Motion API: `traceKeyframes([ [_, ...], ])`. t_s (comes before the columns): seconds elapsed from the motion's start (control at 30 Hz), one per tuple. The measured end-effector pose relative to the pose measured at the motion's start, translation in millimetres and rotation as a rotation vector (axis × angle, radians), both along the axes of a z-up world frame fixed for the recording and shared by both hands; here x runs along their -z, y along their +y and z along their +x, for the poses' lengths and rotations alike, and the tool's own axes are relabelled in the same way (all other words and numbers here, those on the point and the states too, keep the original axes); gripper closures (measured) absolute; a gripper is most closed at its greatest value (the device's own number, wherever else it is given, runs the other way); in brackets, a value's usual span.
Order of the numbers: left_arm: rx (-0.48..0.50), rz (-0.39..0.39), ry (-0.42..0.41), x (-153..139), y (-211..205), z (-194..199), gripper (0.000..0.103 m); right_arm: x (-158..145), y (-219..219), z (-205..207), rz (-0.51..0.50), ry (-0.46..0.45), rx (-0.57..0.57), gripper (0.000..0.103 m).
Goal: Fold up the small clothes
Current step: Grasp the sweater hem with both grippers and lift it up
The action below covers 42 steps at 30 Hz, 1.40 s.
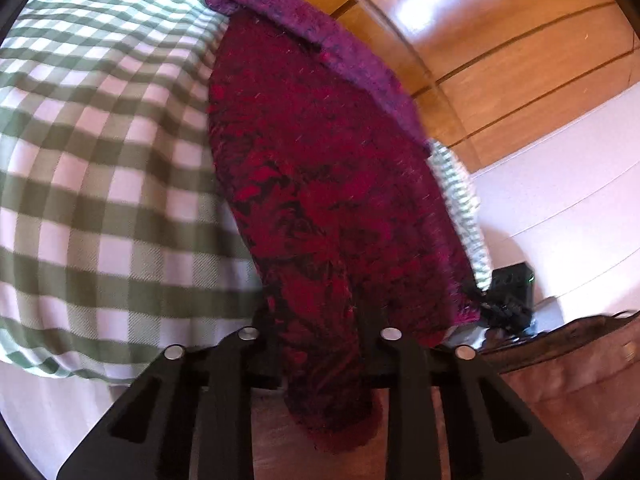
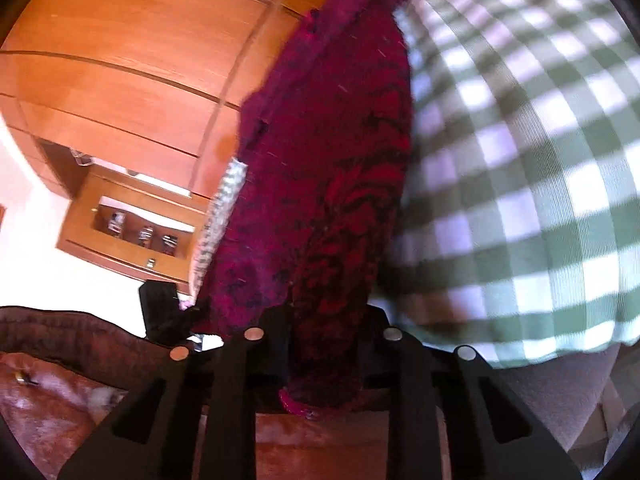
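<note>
The crimson garment [image 1: 320, 184] with its dark leafy pattern fills the middle of both wrist views, draped over the edge of the green-and-white checked bed cover [image 1: 100, 152], with wooden panelling [image 1: 500, 60] beyond that edge. One end of it is pinched in the left gripper [image 1: 320, 344], jaws clamped together on the cloth, and a tail of fabric spills down past the fingers toward the camera. Over in the other view, the right gripper [image 2: 326, 340] is likewise clamped on the garment's end, a small hem poking out below the jaws. The far end turns over in a purple fold [image 1: 280, 12]; what piece of clothing this is, I can't make out, everything is soft with blur. The pads themselves are buried under fabric, so only the black finger frames show. A strip of smaller green check [image 1: 460, 208] peeks along the garment's far side, mostly hidden behind it. A black boxy object [image 1: 514, 284] sits beyond, partly covered and unclear. Brown quilted material [image 2: 60, 380] crosses the lower corner, cut off by the lens rim. A wooden shelf niche [image 2: 140, 228] holds small items too tiny to identify.
</note>
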<state>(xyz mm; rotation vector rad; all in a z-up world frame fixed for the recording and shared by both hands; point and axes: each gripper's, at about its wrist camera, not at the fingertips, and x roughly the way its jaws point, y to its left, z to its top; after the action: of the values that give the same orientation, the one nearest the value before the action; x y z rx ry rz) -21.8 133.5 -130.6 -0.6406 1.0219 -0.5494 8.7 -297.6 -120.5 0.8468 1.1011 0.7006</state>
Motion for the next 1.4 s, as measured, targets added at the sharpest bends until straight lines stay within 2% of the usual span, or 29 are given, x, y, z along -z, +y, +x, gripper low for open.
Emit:
traceKeyframes([
  [0.27,-0.024,-0.141,-0.157,-49.7,0.4,13.1,0.083,-32.9,-13.0,8.2,0.205,-0.140,0.096,0.084],
  [0.43,0.006,-0.153,-0.231,-70.0,-7.9,6.1,0.084,-48.4,-19.9,4.6,0.276,-0.223,0.096,0.086],
  [0.7,0.016,-0.278,-0.280,-95.9,7.9,-7.2,0.084,-69.2,-51.9,-8.5,0.418,-0.310,0.146,0.086],
  [1.17,0.162,-0.498,-0.356,-153.6,11.6,-36.5,0.084,-125.6,-64.8,-51.8,0.621,-0.464,0.079,0.086],
  [1.33,0.147,-0.541,-0.321,-150.4,16.6,-25.8,0.082,-121.8,-70.9,-38.1,0.666,-0.455,0.103,0.086],
  [1.4,0.118,-0.523,-0.296,-144.3,16.2,-13.3,0.082,-115.7,-69.9,-25.0,0.677,-0.432,0.119,0.084],
])
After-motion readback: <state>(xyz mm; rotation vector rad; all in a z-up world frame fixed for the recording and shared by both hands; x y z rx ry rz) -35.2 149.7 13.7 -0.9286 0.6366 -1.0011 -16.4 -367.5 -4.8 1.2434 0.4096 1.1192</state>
